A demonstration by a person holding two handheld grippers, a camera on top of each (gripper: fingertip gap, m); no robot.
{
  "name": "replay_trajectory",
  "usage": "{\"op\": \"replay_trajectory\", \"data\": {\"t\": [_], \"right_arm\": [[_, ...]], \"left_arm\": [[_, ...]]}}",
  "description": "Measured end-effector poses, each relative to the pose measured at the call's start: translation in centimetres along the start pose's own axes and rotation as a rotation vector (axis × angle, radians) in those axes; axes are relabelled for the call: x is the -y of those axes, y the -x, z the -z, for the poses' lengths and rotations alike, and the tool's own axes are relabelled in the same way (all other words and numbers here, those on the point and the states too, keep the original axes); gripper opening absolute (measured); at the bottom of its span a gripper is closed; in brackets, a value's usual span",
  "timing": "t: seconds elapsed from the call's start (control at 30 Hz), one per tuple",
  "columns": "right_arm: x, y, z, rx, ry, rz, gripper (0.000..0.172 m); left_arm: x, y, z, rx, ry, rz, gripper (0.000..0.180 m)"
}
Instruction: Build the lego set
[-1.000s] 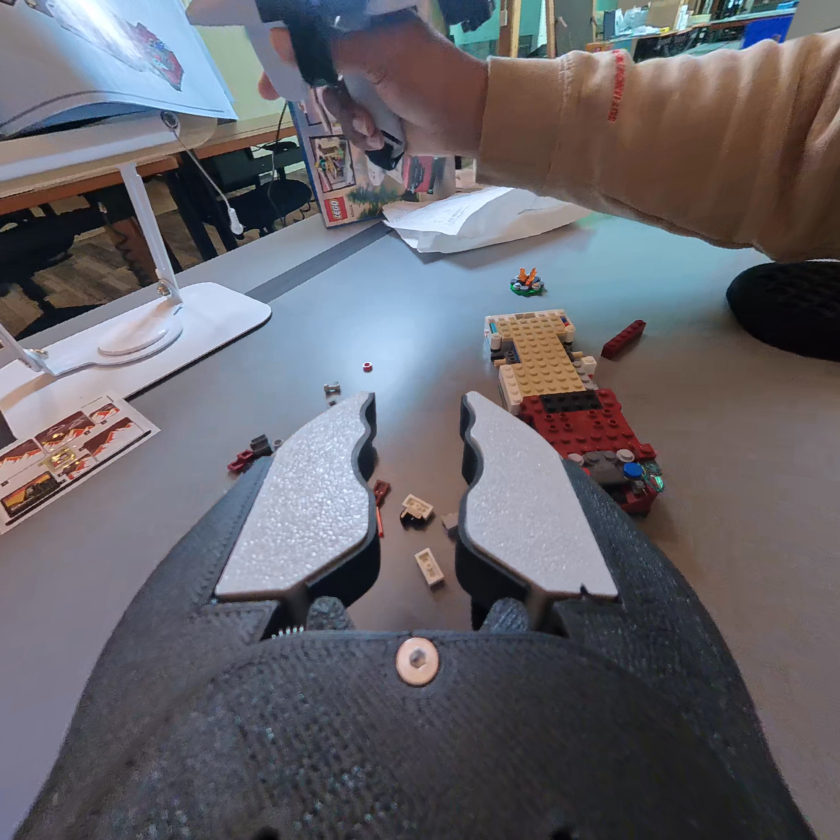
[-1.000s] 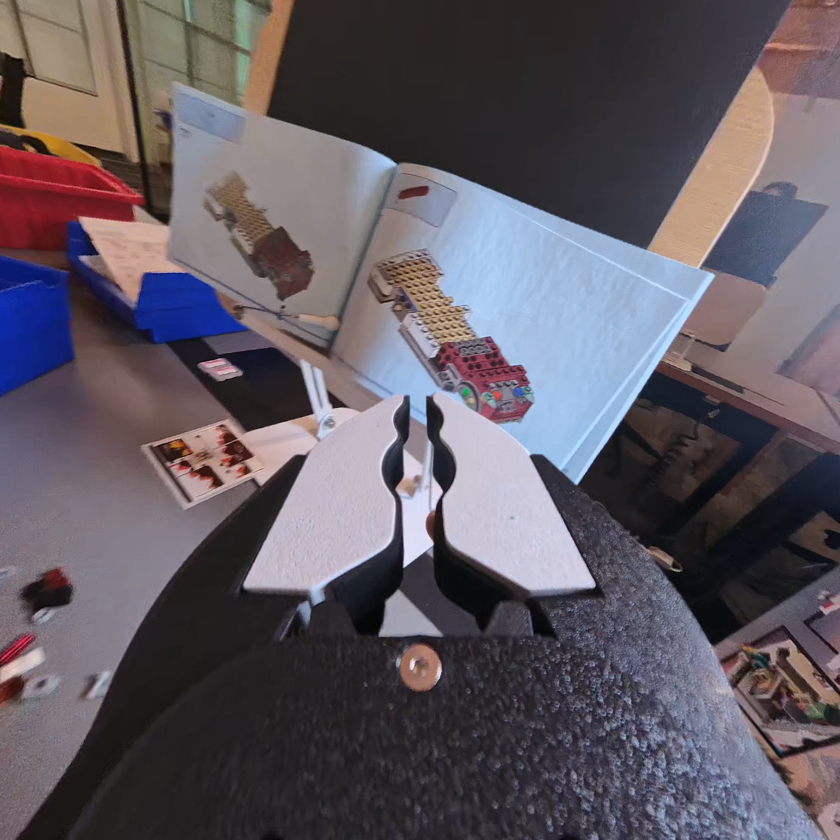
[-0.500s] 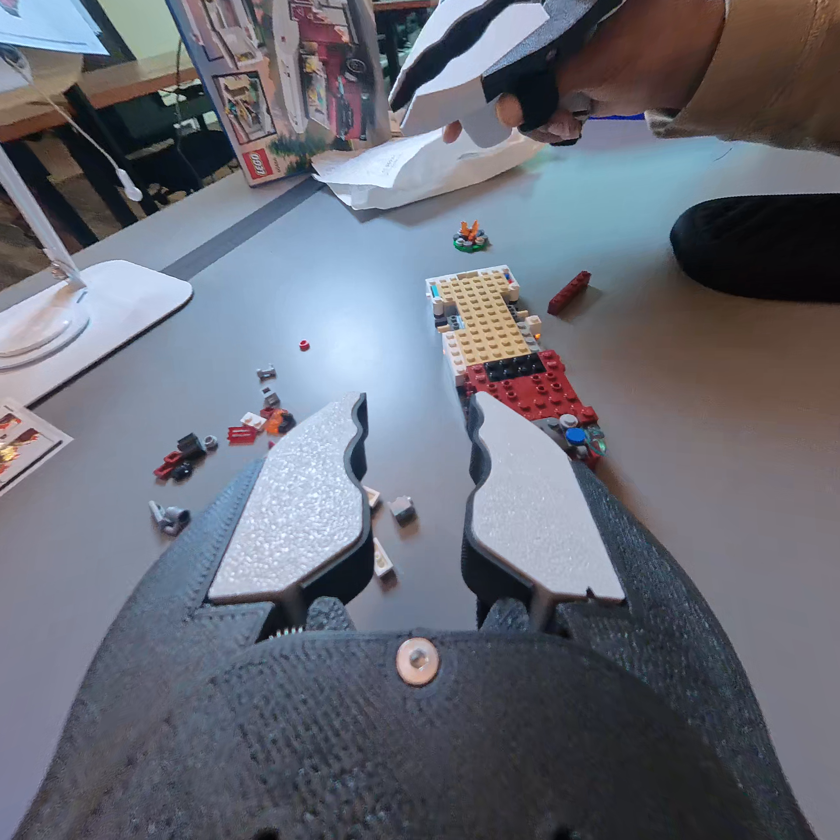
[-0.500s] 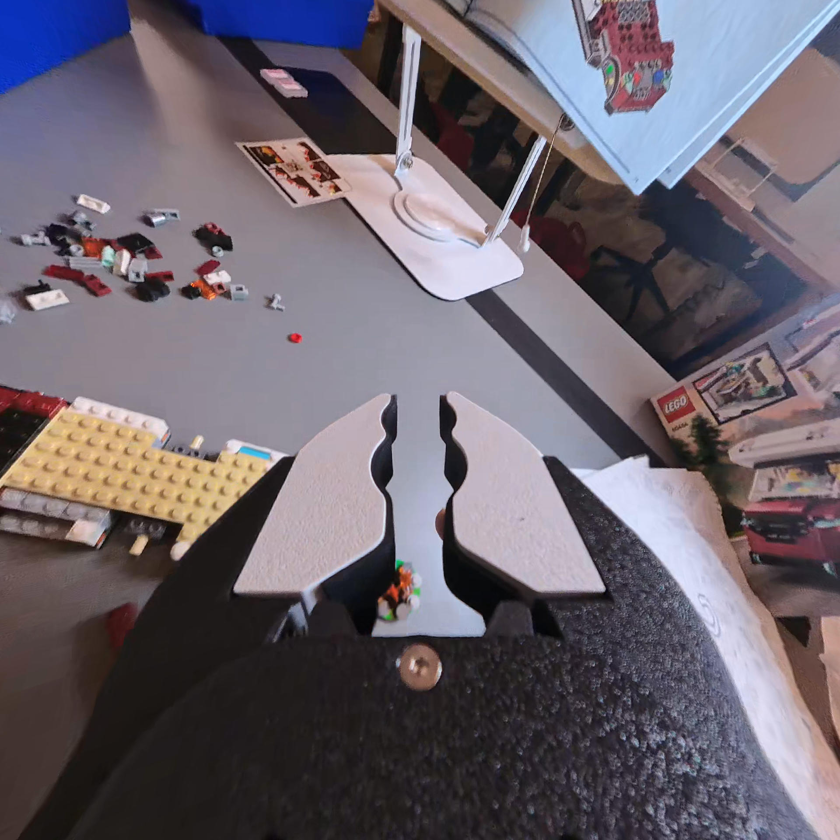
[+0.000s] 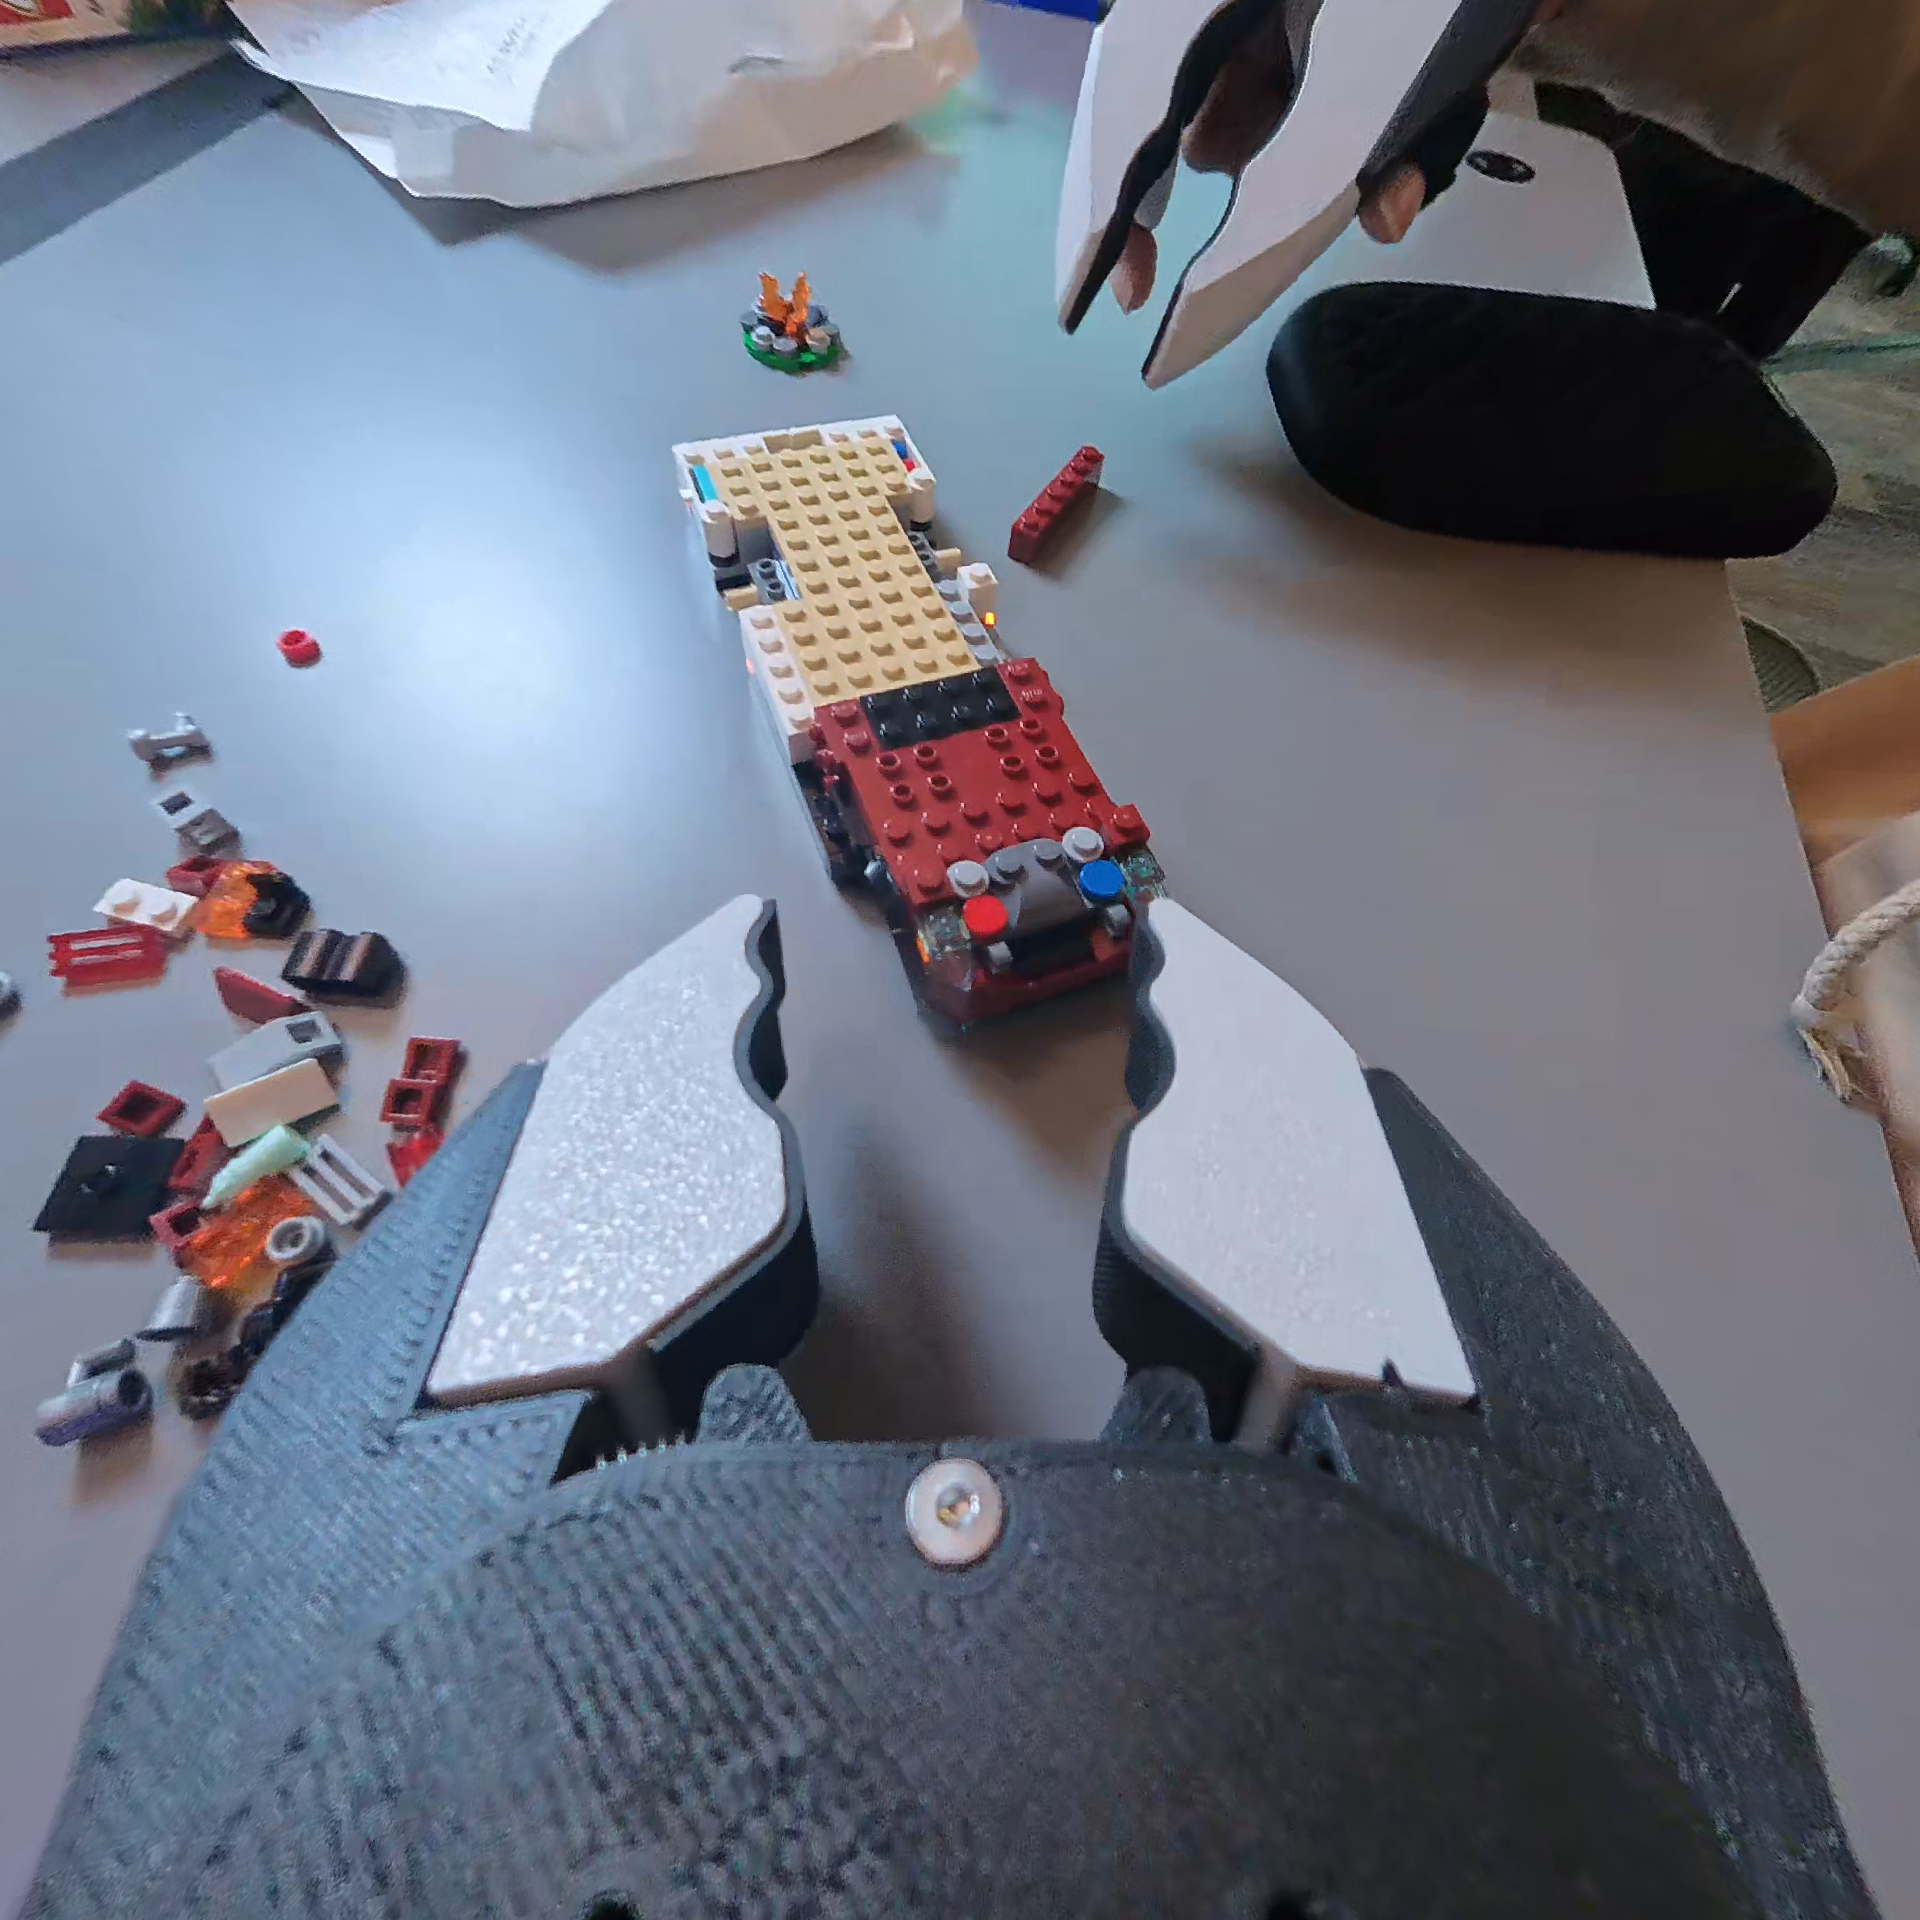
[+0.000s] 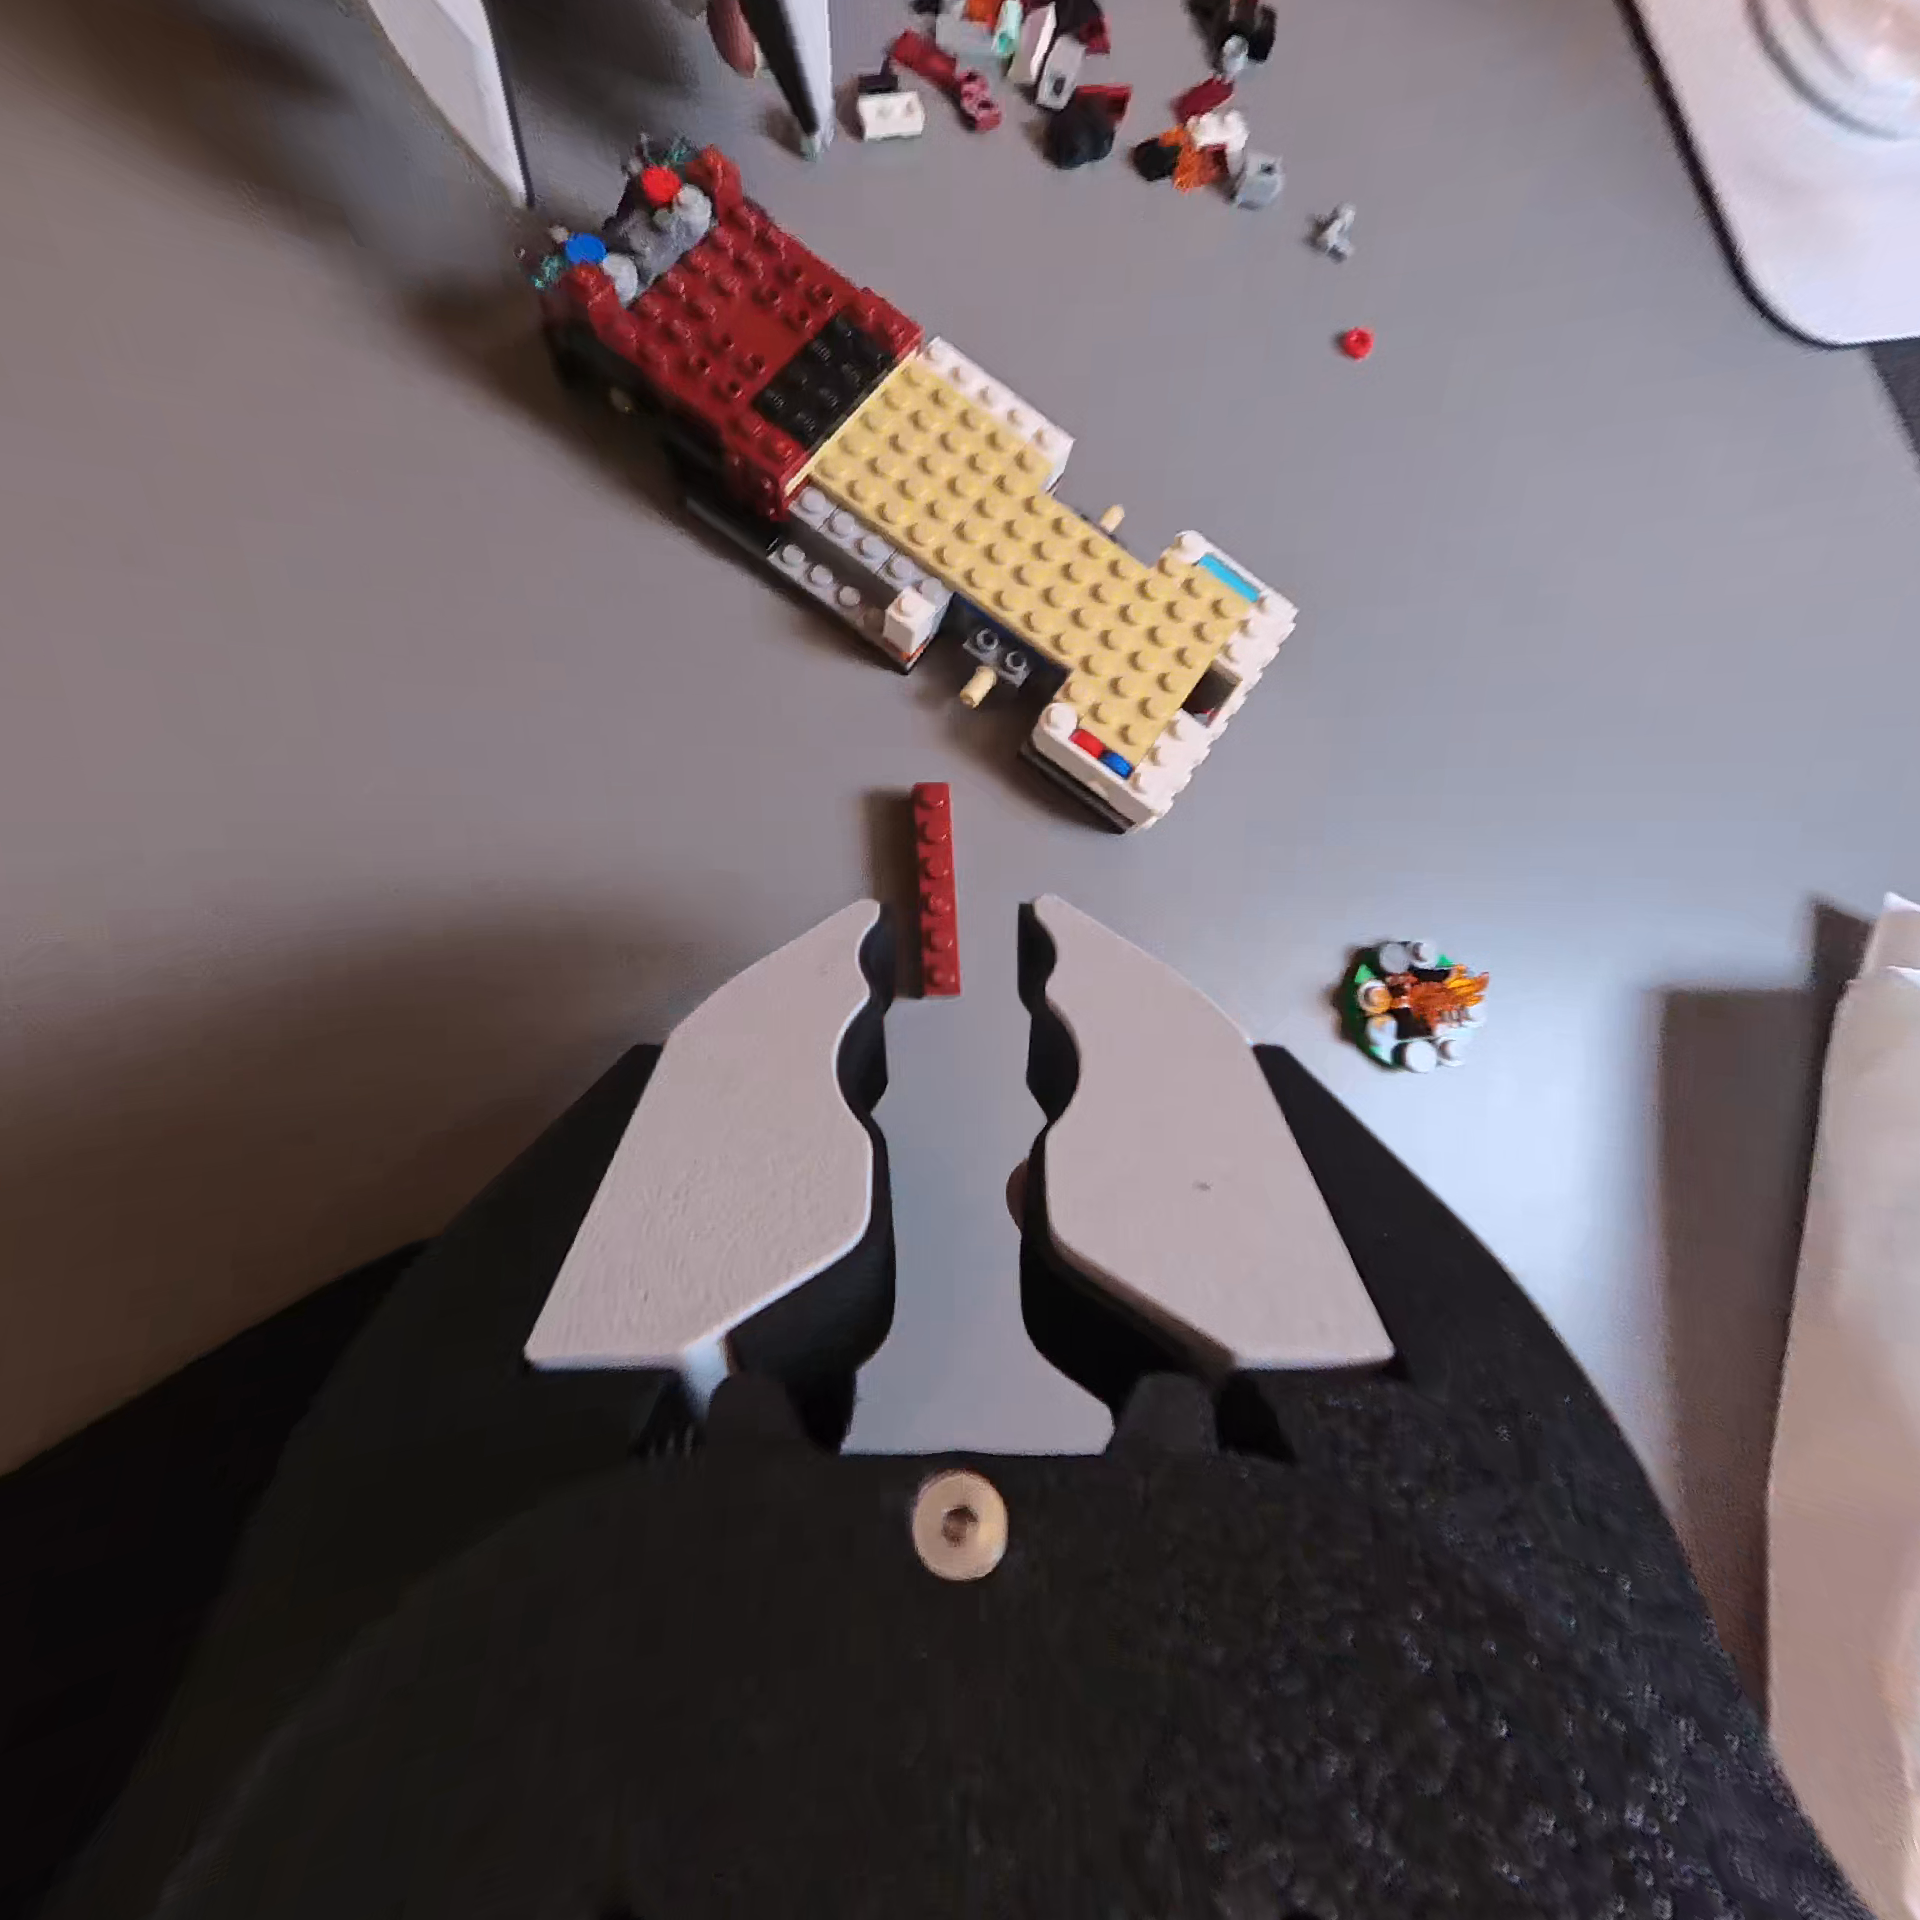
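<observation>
A brick-built vehicle model (image 5: 914, 665) with a tan deck and a dark red front lies on the grey table (image 5: 468, 468). My left gripper (image 5: 956, 930) is open wide and empty. The model's red front end sits just ahead of and between its fingertips, and the pads do not press on it. A long dark red brick (image 6: 933, 883) lies flat beside the model and also shows in the left wrist view (image 5: 1055, 504). My right gripper (image 6: 951, 920) is open and empty, hovering over that brick's near end. It also shows in the left wrist view (image 5: 1117, 343), held by a hand above the table.
Loose small bricks (image 5: 239, 1039) lie to the left of my left gripper. A small campfire build (image 6: 1413, 1003) stands to the right of my right gripper. A white paper bag (image 5: 582, 94), a black textured pad (image 5: 1538, 426) and a white stand base (image 6: 1818, 156) border the area. Spacing between my two grippers at the tips: around 15 cm.
My left gripper moved forward to the model's front and opened wider. My right gripper swung down from the instruction booklet to over the dark red brick and opened a little.
</observation>
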State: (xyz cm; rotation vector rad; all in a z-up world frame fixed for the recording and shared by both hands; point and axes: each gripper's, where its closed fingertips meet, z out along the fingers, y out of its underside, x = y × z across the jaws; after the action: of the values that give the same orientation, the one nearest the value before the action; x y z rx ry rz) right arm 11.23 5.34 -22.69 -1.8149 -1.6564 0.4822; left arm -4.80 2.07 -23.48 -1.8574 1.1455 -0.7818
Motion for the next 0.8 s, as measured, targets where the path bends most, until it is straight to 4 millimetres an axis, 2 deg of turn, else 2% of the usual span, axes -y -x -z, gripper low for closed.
{"op": "replay_trajectory", "data": {"t": [0.17, 0.4, 0.57, 0.7, 0.8], "right_arm": [[-1.2, 0.5, -1.5, 0.042, 0.076, -0.011, 0.023], [-1.0, 0.3, -3.1, 0.064, 0.14, 0.016, 0.02], [-1.4, 0.4, -3.6, 0.066, 0.173, 0.022, 0.009], [-1.5, 0.4, -3.5, 0.045, 0.177, -0.003, 0.008], [-1.3, 0.1, -3.7, 0.019, 0.172, -0.021, 0.008]], "left_arm": [[-0.7, -1.0, -0.7, -0.014, 0.062, -0.046, 0.065], [-2.0, -1.0, -1.3, 0.038, 0.158, -0.093, 0.056], [-2.1, -1.1, -1.4, 0.056, 0.167, -0.122, 0.053], [-2.0, -1.5, -1.5, 0.053, 0.163, -0.153, 0.039], [-2.0, -2.2, -1.7, 0.036, 0.163, -0.169, 0.037]]}}
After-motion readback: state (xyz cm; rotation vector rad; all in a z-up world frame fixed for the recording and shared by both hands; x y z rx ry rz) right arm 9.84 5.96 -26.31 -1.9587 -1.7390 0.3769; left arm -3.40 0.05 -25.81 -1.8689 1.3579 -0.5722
